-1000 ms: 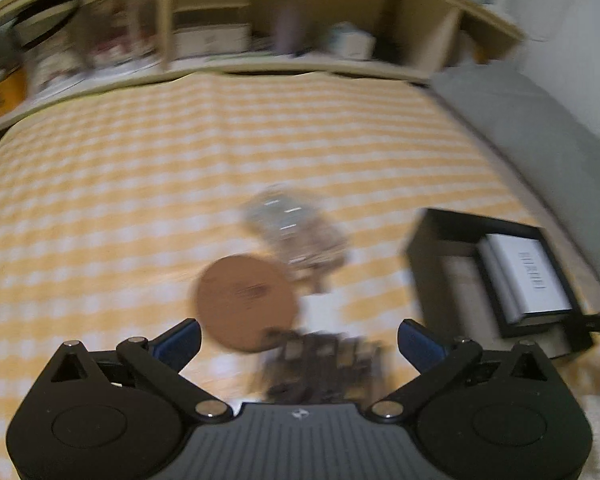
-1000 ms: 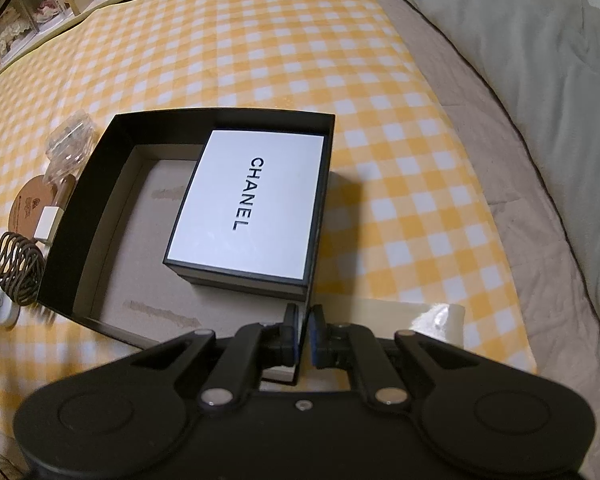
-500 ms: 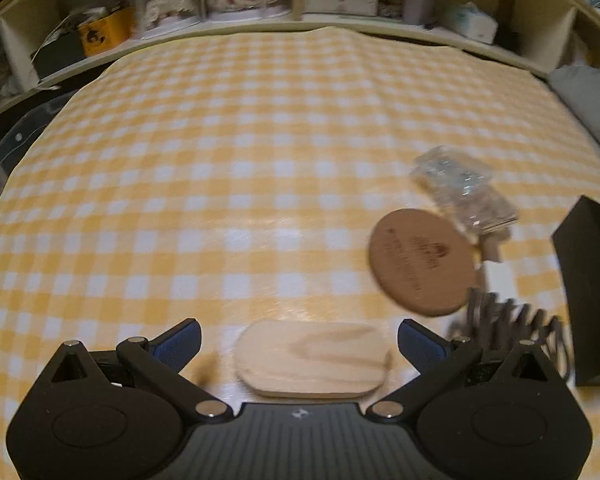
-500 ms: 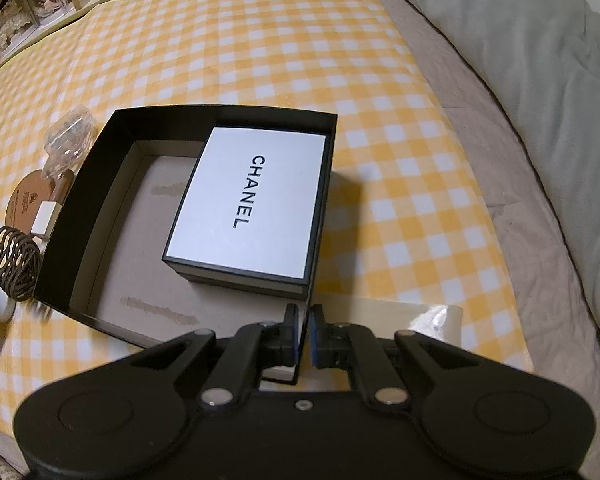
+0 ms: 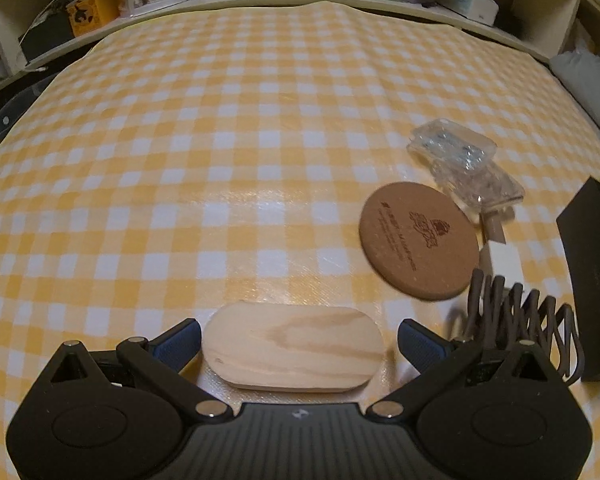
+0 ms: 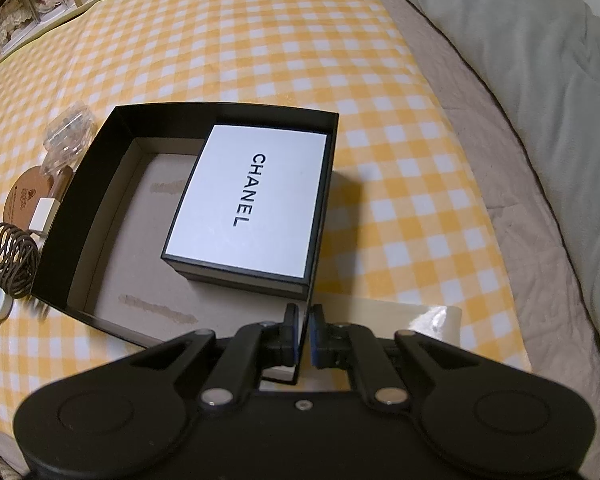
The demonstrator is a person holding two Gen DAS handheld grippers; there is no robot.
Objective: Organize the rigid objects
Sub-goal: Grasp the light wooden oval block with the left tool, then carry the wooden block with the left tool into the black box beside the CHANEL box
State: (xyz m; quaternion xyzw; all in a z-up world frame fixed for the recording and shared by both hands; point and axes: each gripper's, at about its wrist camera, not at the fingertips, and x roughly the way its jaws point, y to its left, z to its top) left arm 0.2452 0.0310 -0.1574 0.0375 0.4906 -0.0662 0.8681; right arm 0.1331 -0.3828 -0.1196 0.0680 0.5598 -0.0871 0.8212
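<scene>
Between my left gripper (image 5: 299,338) fingers: oval wooden block (image 5: 294,349), flat on checked cloth (image 5: 220,160); jaws spread wide, straddling its ends, ready to close. Pads look clear of wood, though view is tight. My right gripper (image 6: 304,336) pressed together, pinching near wall of black box (image 6: 80,184), likely steadying it as destination. White box (image 6: 248,204) already inside. Cork coaster (image 5: 419,241), coiled cable (image 5: 520,332) wait beside box.

We see a yellow-and-white checked tablecloth (image 5: 180,200), a pale pine-grained oval wooden block (image 5: 294,354), a brown round cork coaster (image 5: 419,240), a dark brown wire coil (image 5: 528,332), and a black open cardboard box (image 6: 88,204) holding a white-lidded box (image 6: 252,204) with black lettering.
</scene>
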